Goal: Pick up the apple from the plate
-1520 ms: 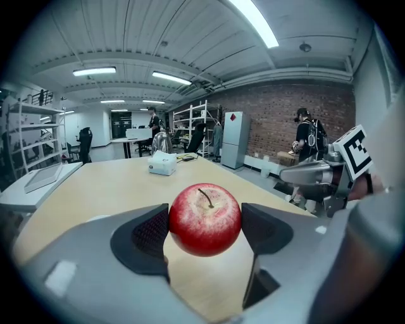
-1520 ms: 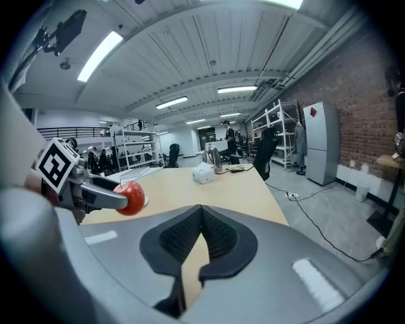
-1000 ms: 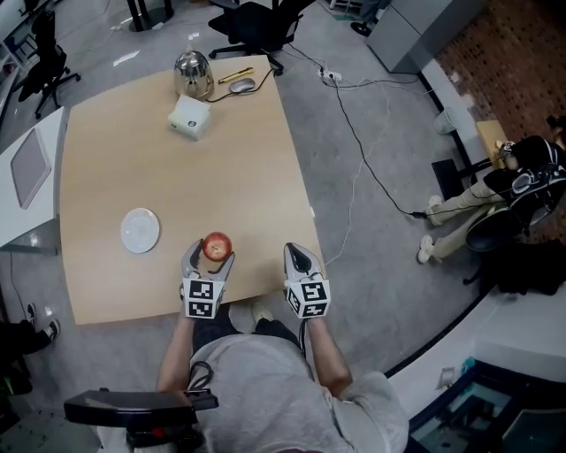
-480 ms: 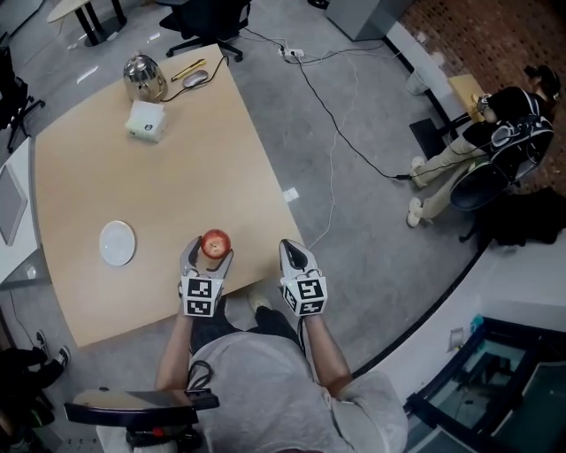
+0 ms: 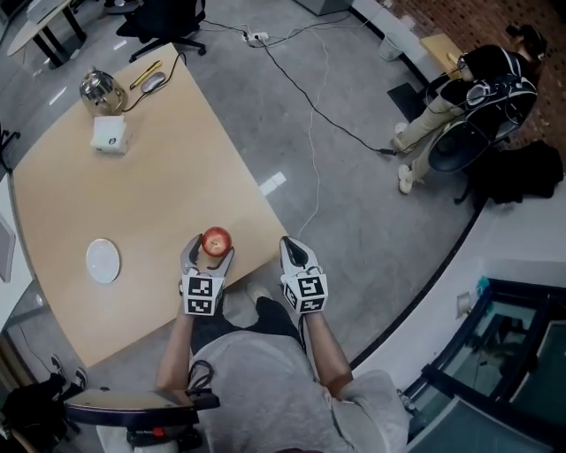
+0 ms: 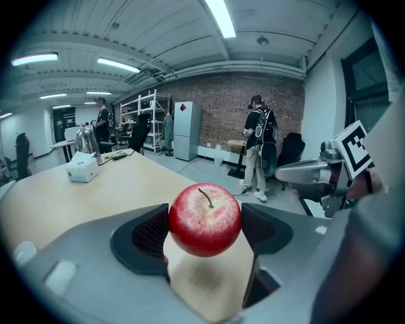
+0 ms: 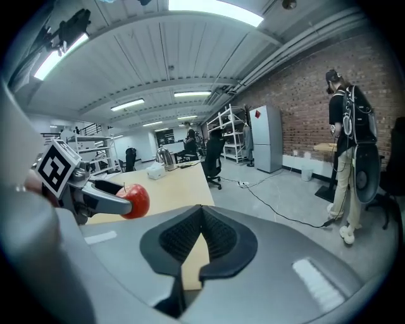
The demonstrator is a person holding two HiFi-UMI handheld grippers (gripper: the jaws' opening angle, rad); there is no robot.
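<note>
A red apple (image 5: 216,241) sits between the two pads of my left gripper (image 5: 209,251), which is shut on it and holds it clear above the wooden table (image 5: 150,186) near its front corner. In the left gripper view the apple (image 6: 204,219) fills the gap between the dark pads, stem up. The small white plate (image 5: 103,261) lies bare on the table, well to the left of the apple. My right gripper (image 5: 295,249) is shut with nothing in it, just past the table's edge; in its own view, the right gripper (image 7: 201,218) has its pads meeting, and the apple (image 7: 134,200) shows at its left.
A white tissue box (image 5: 109,134) and a metal kettle (image 5: 97,88) stand at the table's far end. A cable (image 5: 309,133) runs across the grey floor. A person (image 5: 478,97) with a backpack stands at the upper right. An office chair (image 5: 168,18) is behind the table.
The table, plate and far objects have slid left in the head view. Both grippers have moved together toward the table's right corner, apple still gripped in the left.
</note>
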